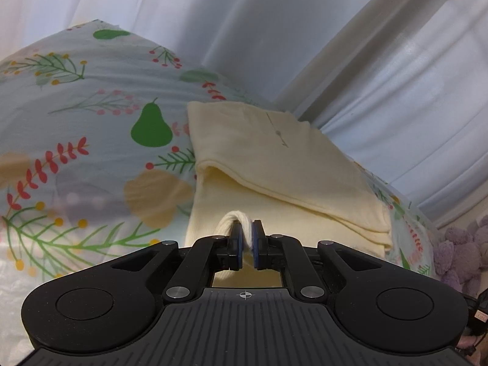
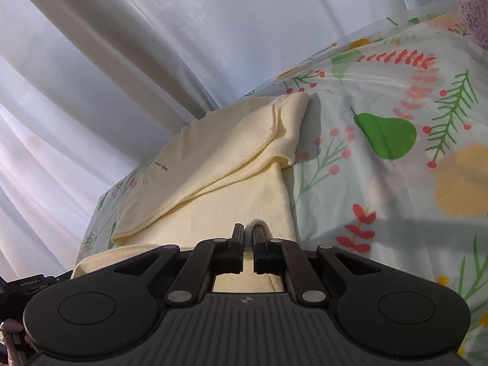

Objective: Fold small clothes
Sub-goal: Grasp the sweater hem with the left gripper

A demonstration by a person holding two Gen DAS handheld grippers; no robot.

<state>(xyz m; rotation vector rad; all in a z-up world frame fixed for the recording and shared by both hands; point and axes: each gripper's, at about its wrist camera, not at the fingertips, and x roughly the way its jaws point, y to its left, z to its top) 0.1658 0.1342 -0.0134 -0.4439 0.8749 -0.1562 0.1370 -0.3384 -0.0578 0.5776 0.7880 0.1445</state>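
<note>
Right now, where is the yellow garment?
The yellow garment lies part-folded on the pear-print sheet, near its far edge by the white curtain. In both wrist views its near edge is pinched in each hand-held gripper.

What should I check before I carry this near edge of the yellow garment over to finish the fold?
1. Left gripper shut on garment edge: ok.
2. Right gripper shut on the edge: ok.
3. Earlier fold on top lies flat: not ok, its edge gapes.
4. Garment fully on the printed cloth: cannot tell, far side sits at the cloth's edge.
5. Cloth beside the garment free of clutter: ok.
6. Both grips level with each other: cannot tell.
</note>
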